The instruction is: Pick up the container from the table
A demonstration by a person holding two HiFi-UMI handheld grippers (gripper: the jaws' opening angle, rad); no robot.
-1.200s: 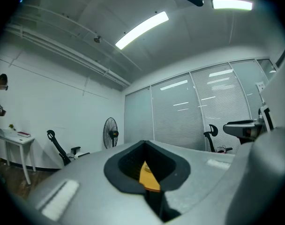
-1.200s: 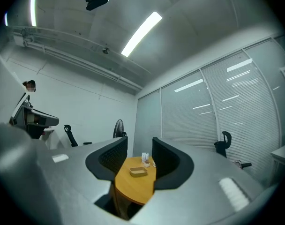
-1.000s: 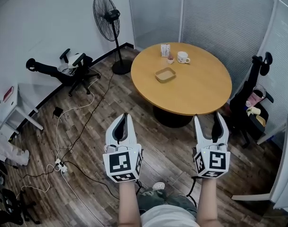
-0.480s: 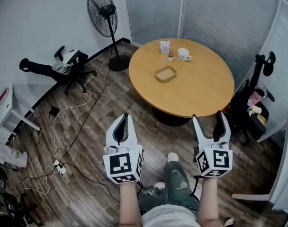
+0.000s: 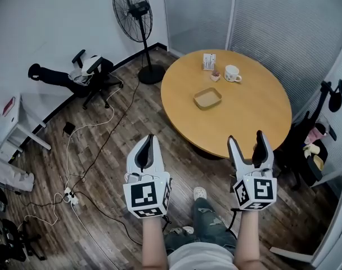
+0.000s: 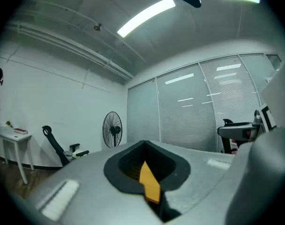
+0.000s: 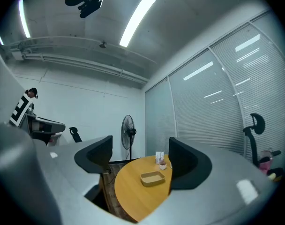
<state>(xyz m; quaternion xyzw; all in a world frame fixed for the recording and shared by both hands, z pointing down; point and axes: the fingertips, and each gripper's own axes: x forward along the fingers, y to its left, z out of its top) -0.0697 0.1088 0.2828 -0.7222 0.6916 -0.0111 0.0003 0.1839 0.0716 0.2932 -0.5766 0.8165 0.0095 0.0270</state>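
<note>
The container point(image 5: 207, 98), a shallow tan tray, lies near the middle of the round wooden table point(image 5: 255, 114), well ahead of both grippers. In the right gripper view the container point(image 7: 152, 178) shows between the two dark pads point(image 7: 188, 163), still far off. My right gripper point(image 5: 247, 143) is open and empty, held above the floor just short of the table's near edge. My left gripper point(image 5: 148, 145) is shut with nothing in it, over the floor left of the table. The left gripper view shows its closed jaws and the room, with no container in sight.
A white mug point(image 5: 233, 73), a small box point(image 5: 208, 61) and a tiny pot point(image 5: 215, 76) stand at the table's far side. A standing fan point(image 5: 133, 10) is at the back left, an office chair point(image 5: 92, 72) and floor cables point(image 5: 98, 134) at left. A dark chair point(image 5: 317, 139) sits at right.
The person has stepped toward the table, so the table sits further right and nearer in view. Both grippers keep their pose: left shut, right open.
</note>
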